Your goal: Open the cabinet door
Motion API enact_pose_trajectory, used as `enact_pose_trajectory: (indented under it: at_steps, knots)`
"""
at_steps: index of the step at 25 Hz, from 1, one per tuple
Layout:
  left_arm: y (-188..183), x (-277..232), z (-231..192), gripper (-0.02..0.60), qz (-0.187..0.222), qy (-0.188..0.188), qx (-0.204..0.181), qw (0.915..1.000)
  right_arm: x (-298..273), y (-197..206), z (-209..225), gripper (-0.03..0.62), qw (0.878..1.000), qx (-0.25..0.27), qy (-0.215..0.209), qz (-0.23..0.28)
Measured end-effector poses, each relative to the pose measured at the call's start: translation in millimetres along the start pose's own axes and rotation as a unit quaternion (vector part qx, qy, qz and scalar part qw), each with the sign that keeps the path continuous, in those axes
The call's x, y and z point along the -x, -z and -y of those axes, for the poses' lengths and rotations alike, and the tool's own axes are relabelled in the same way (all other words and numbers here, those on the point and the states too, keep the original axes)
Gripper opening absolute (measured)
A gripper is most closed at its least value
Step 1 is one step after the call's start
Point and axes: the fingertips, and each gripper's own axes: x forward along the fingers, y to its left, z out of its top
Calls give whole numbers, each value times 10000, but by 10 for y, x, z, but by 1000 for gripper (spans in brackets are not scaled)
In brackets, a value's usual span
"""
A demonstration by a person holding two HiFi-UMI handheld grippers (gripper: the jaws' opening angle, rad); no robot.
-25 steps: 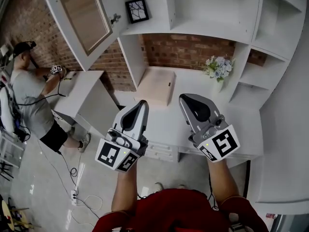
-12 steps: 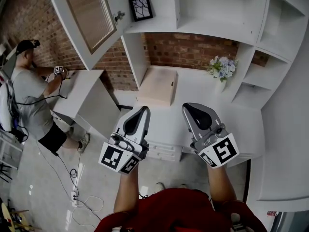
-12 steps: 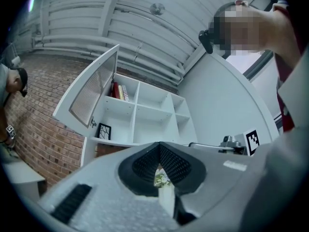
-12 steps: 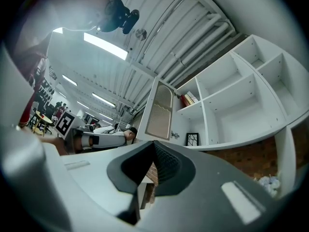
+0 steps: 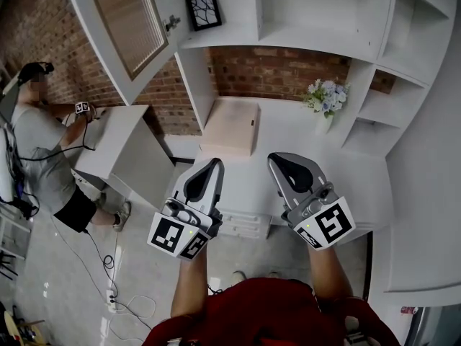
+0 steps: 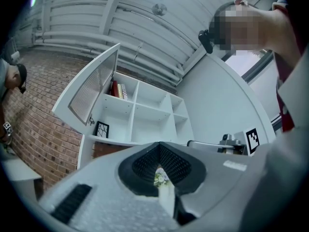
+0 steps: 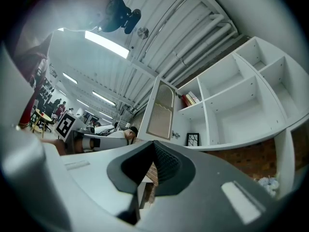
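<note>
The white cabinet door (image 5: pixel 126 20), with a ribbed pane in its frame, stands swung open at the upper left of the shelf unit (image 5: pixel 317 20). It also shows in the left gripper view as the door (image 6: pixel 91 88) and in the right gripper view as the door (image 7: pixel 161 112). Both grippers hang side by side over the desk front, well short of the door and touching nothing. My left gripper (image 5: pixel 210 167) is shut and empty, its dark pads (image 6: pixel 145 163) meeting. My right gripper (image 5: pixel 285 163) is likewise shut with nothing in it, its pads (image 7: pixel 166 166) together.
A framed picture (image 5: pixel 204 11) stands on the shelf just right of the door. A beige box (image 5: pixel 232 126) and a vase of flowers (image 5: pixel 325 107) sit on the white desk (image 5: pixel 360 186). A person (image 5: pixel 43 143) works at a tilted white panel (image 5: pixel 126 153) on the left. Books (image 6: pixel 117 89) stand in the opened compartment.
Both grippers have sunk a little together, back toward my body. Their jaws stay as they were, and the door stays open.
</note>
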Motion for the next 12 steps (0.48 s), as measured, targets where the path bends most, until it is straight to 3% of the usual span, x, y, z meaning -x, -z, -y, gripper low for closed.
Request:
enact_pose_trajectory:
  at_steps: [12]
  knots:
    - [-34,91,-89,6,25,-33,15,10000,-56,-21,-52,11,10000,-27,-4,25]
